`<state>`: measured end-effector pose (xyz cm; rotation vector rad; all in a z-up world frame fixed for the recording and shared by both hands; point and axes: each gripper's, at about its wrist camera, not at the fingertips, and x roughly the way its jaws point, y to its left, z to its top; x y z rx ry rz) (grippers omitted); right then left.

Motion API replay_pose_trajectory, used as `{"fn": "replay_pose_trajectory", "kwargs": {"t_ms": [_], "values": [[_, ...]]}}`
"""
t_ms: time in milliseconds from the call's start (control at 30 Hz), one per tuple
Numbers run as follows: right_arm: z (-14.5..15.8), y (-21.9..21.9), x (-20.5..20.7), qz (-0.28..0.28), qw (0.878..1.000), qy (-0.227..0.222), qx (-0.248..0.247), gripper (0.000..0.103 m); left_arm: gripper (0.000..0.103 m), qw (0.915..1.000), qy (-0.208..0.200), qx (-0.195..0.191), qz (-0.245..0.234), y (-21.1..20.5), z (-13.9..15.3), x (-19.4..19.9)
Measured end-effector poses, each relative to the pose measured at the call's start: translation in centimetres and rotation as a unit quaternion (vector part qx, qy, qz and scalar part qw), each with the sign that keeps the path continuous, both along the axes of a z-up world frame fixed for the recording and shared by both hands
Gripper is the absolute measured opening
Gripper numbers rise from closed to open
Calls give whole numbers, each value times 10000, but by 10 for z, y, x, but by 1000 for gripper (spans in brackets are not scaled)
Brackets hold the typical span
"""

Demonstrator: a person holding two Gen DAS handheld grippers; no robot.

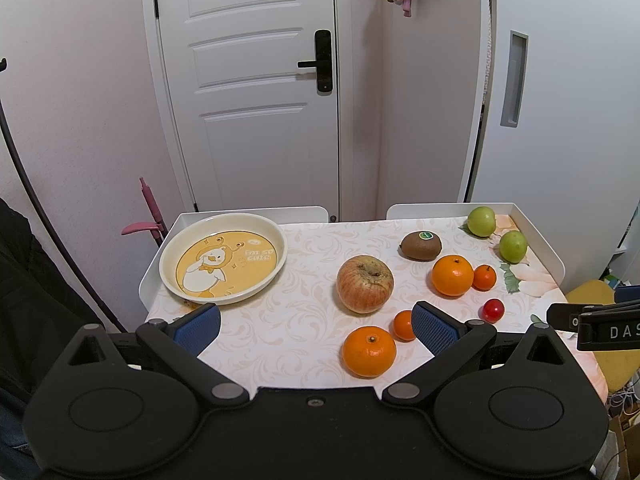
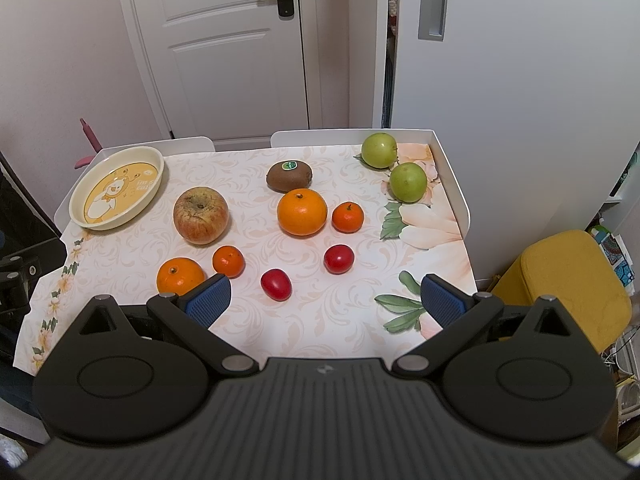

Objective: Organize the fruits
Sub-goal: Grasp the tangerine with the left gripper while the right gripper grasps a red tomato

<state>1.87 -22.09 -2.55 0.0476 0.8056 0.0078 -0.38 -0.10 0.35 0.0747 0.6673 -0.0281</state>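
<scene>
A cream plate (image 1: 276, 236) (image 2: 158, 160) with a yellow duck picture sits at the table's far left. Fruit lies scattered on the cloth: a red-yellow apple (image 1: 365, 284) (image 2: 201, 215), a kiwi (image 1: 421, 245) (image 2: 289, 176), oranges (image 1: 452, 275) (image 2: 302, 212) (image 1: 369, 351) (image 2: 179, 276), small mandarins (image 1: 485, 277) (image 2: 348, 217) (image 1: 402, 325) (image 2: 228, 261), red cherry tomatoes (image 1: 493, 310) (image 2: 338, 259) (image 2: 275, 284), and two green apples (image 1: 482, 221) (image 2: 379, 150) (image 1: 513, 246) (image 2: 408, 182). My left gripper (image 1: 316, 322) is open and empty above the near edge. My right gripper (image 2: 326, 300) is open and empty near the front tomato.
The small white table (image 1: 554, 264) (image 2: 460, 200) has raised rims at back and sides. A white door (image 1: 256, 80) stands behind, a cabinet at right. A yellow stool (image 2: 568, 284) sits right of the table. A pink handle (image 1: 150, 208) leans at the back left.
</scene>
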Motion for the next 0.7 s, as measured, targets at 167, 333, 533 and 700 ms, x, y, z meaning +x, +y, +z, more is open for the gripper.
{"fn": "replay_pose_trajectory", "kwargs": {"t_ms": [167, 333, 533, 700], "values": [[-1, 3, 1, -18, 10000, 47, 78, 103, 103, 10000, 2, 4, -66, 3, 2, 5], [-14, 2, 9, -6, 9998, 100, 152, 103, 103, 9996, 17, -54, -266, 1, -6, 12], [-43, -3, 19, 126, 9997, 128, 181, 103, 103, 9985, 80, 197, -513, -6, -37, 19], [-73, -6, 28, 451, 9988, 81, 159, 103, 103, 9973, 163, 235, -674, -8, -70, 30]]}}
